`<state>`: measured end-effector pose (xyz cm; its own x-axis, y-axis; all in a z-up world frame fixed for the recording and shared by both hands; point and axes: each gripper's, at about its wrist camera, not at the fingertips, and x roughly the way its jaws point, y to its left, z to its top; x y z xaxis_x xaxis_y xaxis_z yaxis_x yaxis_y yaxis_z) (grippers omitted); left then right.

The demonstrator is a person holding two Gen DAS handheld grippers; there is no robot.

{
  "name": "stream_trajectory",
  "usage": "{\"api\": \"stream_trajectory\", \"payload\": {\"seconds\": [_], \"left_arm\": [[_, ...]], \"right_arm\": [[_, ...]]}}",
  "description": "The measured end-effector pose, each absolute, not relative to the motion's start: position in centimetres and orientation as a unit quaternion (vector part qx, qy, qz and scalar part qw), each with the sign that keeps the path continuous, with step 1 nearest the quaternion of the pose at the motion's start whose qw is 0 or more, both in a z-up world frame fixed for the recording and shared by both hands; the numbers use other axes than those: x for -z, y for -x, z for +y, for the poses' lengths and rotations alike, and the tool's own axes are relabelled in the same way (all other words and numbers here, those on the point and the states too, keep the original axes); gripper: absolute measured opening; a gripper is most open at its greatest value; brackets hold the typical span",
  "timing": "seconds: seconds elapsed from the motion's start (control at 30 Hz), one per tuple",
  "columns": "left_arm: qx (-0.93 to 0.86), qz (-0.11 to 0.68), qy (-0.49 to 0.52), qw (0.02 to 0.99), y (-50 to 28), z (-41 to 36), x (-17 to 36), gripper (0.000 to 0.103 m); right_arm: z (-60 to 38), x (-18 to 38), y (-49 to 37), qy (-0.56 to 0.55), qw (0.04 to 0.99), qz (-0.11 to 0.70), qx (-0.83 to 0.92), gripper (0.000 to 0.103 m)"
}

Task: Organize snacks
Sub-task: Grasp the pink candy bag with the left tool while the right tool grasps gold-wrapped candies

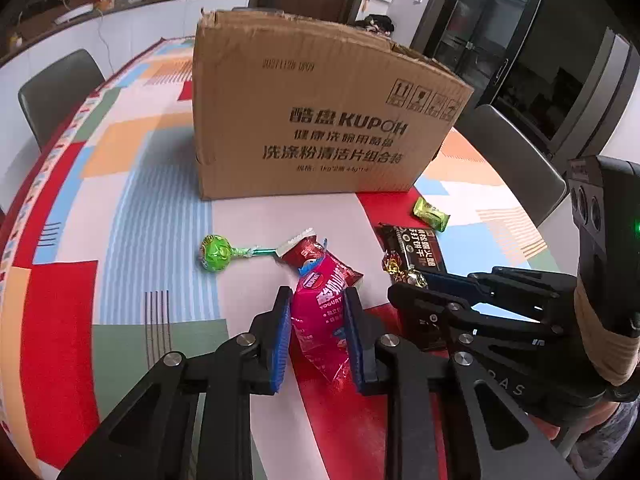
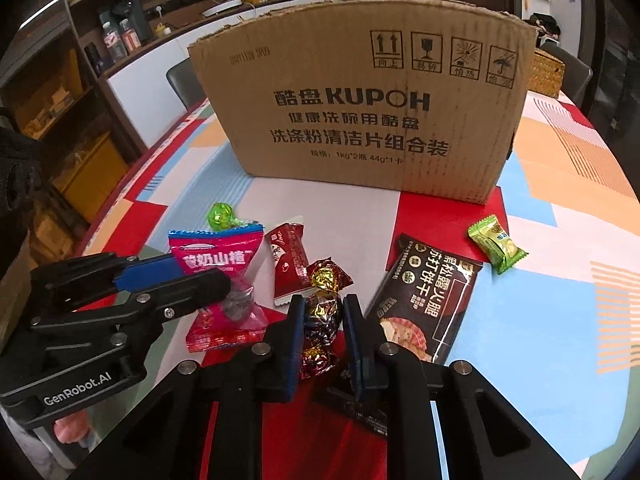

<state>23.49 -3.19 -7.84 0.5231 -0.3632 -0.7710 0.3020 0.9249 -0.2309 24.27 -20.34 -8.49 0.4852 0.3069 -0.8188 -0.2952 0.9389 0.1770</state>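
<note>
We are gripping two snacks: left gripper clamping the pink packet, right gripper clamping the foil candy. Next, judging: carrying both over the cardboard box rim.

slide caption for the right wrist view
Right gripper shut on a foil-wrapped candy before the cardboard box.

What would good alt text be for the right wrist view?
The right gripper is shut on a gold foil candy above a colourful tablecloth. Beside it the left gripper clamps a pink yogurt snack bag; a cardboard box stands behind the loose snacks.
</note>
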Motion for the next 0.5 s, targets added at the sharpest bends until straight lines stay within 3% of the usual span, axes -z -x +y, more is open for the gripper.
{"api": "stream_trajectory", "payload": {"seconds": [0.13,0.5], "left_arm": [[0.187,0.439,0.03,0.878,-22.7,-3.3,7.1,0.018],[0.188,0.41,0.033,0.892,-21.4,-3.1,4.9,0.018]], "right_arm": [[-20.6,8.0,-23.6,-0.007,0.865,0.471,-0.174,0.02],[-20.4,5.4,-22.1,-0.008,0.881,0.44,-0.175,0.02]]}}
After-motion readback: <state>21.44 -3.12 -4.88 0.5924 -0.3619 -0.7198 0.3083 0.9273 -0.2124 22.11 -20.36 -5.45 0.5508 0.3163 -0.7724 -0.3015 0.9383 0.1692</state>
